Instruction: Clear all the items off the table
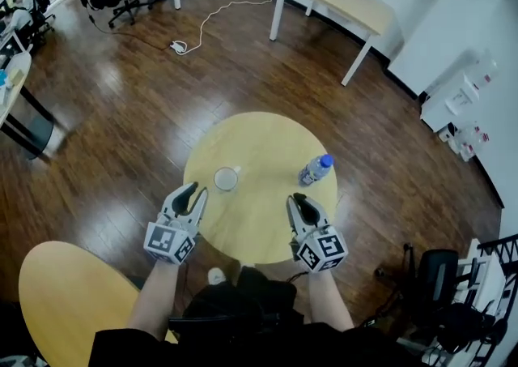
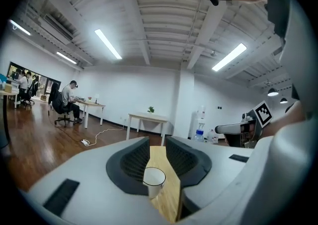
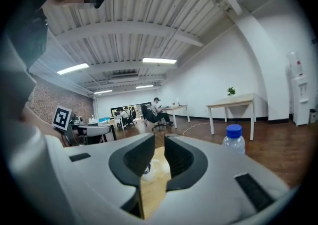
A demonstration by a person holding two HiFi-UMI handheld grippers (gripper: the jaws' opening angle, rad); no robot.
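Two grippers hover at the near edge of the round table (image 1: 261, 228), where both of the task's items wait to be cleared: a cup (image 1: 226, 178) left of centre and a capped water bottle (image 1: 316, 169) standing upright toward the right rim, the two well apart. Your left gripper (image 1: 194, 192) is levelled at the cup, which the left gripper view shows framed in the gap ahead of the pads and not between them. Its jaws stand only narrowly apart and hold nothing. Your right gripper (image 1: 298, 198) is all but clenched, a bare slit between its pads, and is empty too. In the right gripper view the bottle sits off to the right of the line it points along. The likely trouble starts with those narrow openings: push forward as you are and the left pads would probably butt the cup's rim rather than straddle it, tipping or shoving a light vessel across the wood. Whether it holds liquid cannot be told from here. The bottle is tall and close to the edge, so a glancing touch from closed jaws could topple it and send it rolling to the floor. Both grips, by this reading, call for opening wide and lining up first.
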